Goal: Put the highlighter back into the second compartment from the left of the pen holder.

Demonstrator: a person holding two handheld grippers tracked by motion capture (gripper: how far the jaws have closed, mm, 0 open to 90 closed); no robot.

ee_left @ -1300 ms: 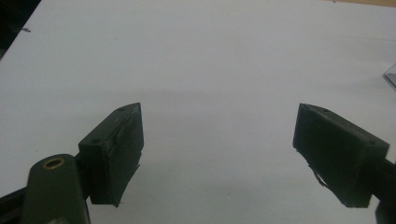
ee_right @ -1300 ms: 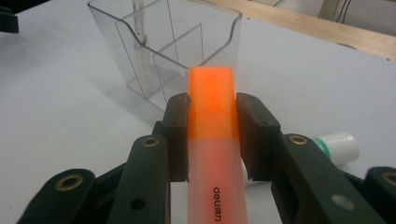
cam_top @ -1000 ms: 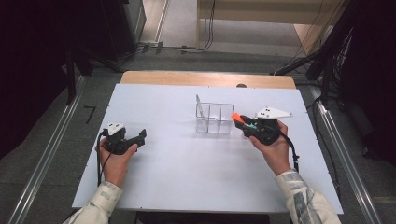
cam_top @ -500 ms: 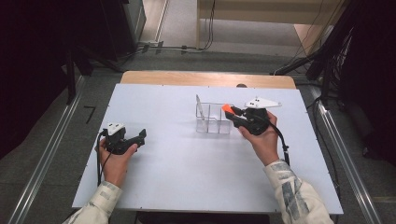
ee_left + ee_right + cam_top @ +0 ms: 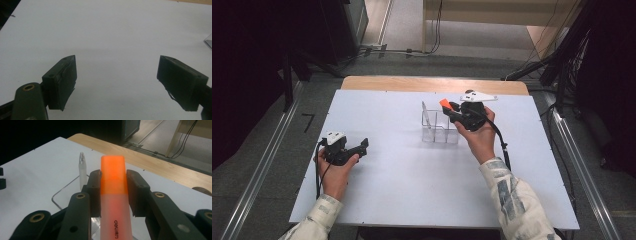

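White tabletop (image 5: 412, 200): the right gripper (image 5: 451, 107), clamped on the orange highlighter (image 5: 113, 195), has carried it from beside the clear organizer (image 5: 438, 127) to above it near the far edge, ready to drop in. Left gripper (image 5: 362, 146) rests wide.

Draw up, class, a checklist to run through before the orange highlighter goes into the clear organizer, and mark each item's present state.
1. Right gripper clamped on the orange highlighter: ok.
2. Highlighter above the clear organizer: ok.
3. Highlighter upright for dropping in: not ok, tilted.
4. Compartment below free: cannot tell.
5. Left gripper open, apart from the organizer: ok.
6. Organizer standing flat on the white table: ok.
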